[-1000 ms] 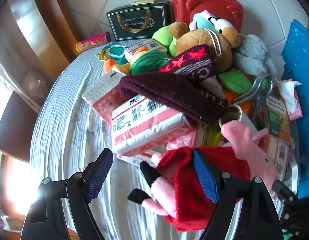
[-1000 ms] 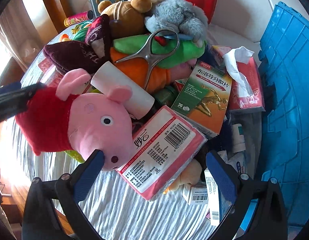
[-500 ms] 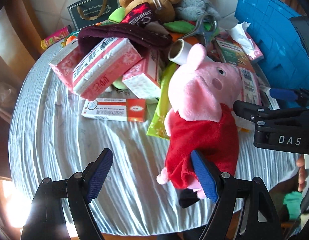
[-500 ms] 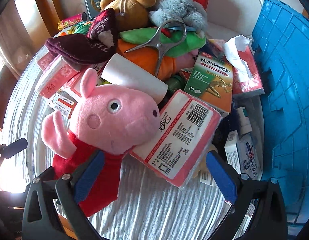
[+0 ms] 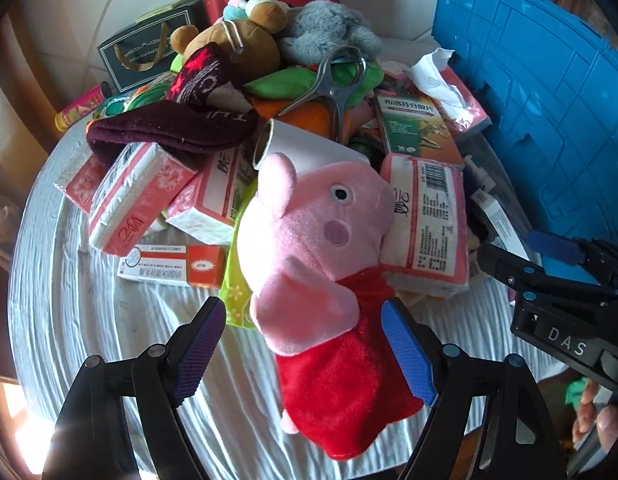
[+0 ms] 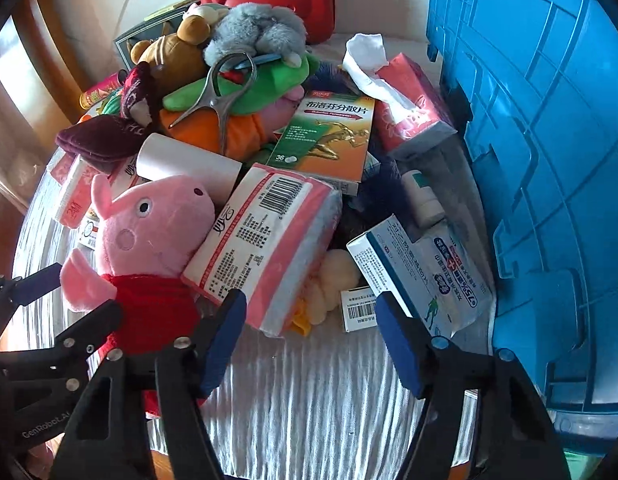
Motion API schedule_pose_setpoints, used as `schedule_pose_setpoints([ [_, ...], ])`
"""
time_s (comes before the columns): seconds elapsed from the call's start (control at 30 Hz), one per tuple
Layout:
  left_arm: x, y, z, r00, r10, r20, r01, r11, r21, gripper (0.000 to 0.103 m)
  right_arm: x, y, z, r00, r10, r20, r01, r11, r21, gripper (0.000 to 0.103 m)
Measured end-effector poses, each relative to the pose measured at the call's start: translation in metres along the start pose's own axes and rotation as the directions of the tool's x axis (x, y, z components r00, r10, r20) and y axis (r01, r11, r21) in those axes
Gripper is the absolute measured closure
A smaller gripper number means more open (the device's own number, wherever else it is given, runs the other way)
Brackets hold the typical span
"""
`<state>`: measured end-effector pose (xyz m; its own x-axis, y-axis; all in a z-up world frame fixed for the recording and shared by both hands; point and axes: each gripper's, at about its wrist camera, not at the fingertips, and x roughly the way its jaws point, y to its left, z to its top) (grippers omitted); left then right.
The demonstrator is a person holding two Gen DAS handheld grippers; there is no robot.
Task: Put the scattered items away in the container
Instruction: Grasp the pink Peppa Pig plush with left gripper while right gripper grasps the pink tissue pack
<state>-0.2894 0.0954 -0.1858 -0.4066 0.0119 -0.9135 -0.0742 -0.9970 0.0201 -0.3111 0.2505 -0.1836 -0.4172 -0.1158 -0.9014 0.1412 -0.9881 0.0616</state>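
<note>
Barely begun, I judge: the whole heap, pink pig plush (image 5: 321, 232) included, lies on the table left of the blue container (image 6: 549, 160), with left gripper (image 5: 305, 356) and right gripper (image 6: 309, 340) both spread wide, holding nothing.

The left gripper (image 5: 305, 356) is spread wide over the white cloth (image 5: 69, 320), its right pad against the red dress of a pink pig plush (image 5: 313, 240), its left pad apart from it. The pig's head leans on a pink tissue pack (image 5: 427, 220) and a white roll (image 5: 305, 146). The right gripper (image 5: 549, 256) reaches in beside the blue crate (image 5: 549, 92)
</note>
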Motion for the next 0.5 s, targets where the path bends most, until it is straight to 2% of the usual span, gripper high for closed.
schedule_pose_setpoints([
  [0.13,0.027,-0.011,0.001,0.998,-0.034,-0.058,0.033,0.999,-0.017,0.021,0.007,-0.005,-0.001,1.000,0.008,-0.013,-0.008,1.000,0.003,0.037],
  [0.33,0.037,-0.013,0.002,0.998,-0.046,-0.035,0.045,0.998,-0.037,0.024,0.019,-0.005,0.002,0.999,0.007,-0.034,-0.007,1.000,-0.007,0.037],
  [0.5,0.024,-0.002,-0.001,0.997,-0.072,-0.009,0.071,0.996,-0.055,0.049,0.023,0.001,0.010,0.999,0.019,-0.032,-0.020,1.000,-0.015,0.037],
])
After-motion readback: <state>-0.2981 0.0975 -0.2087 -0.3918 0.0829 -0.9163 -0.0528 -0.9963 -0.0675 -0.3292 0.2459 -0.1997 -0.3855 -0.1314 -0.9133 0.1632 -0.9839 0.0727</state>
